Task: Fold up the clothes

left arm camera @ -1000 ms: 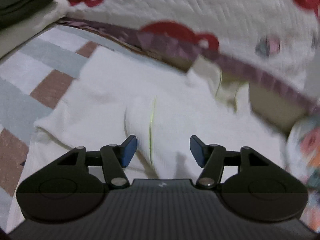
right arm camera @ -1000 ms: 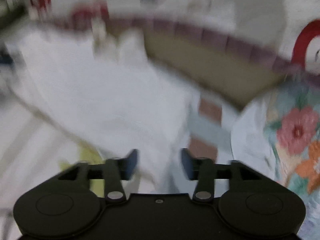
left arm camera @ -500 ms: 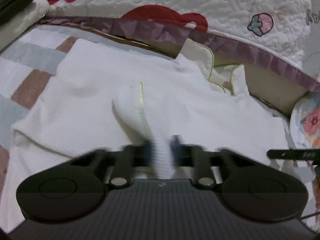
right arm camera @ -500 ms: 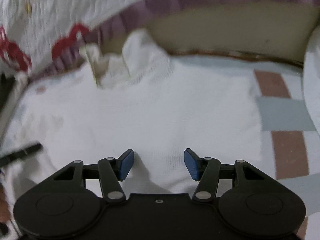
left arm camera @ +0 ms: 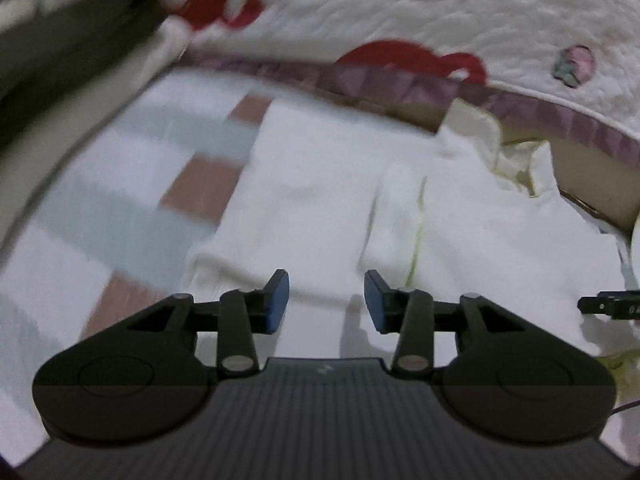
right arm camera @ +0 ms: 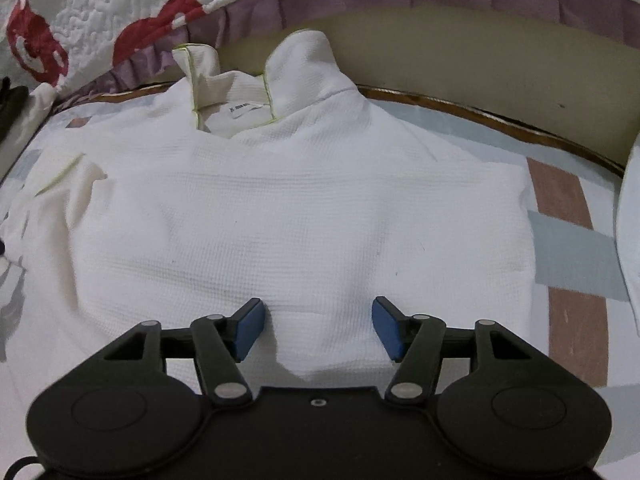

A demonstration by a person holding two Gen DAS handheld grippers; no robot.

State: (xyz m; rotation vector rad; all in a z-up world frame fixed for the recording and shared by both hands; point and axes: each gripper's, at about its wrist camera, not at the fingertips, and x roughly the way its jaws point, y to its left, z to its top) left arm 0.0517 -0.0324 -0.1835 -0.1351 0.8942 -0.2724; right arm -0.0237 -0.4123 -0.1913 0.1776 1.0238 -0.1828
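White waffle-knit collared shirt with lime-green piping (right arm camera: 304,208) lies flat on a white bedsheet with brown and grey-blue blocks (right arm camera: 568,240), collar toward the white quilted cover with red shapes and purple ruffle (right arm camera: 120,12). Left gripper (left arm camera: 325,300) has blue pads spread, nothing between them, over the shirt's lower edge (left arm camera: 320,216); that view is motion-blurred, left side smeared. Right gripper (right arm camera: 318,330) jaws apart, empty, above the shirt hem. Shirt's left sleeve is bunched, partly cut off at the frame edge. Dark object (left arm camera: 608,306) at right edge, unidentifiable.
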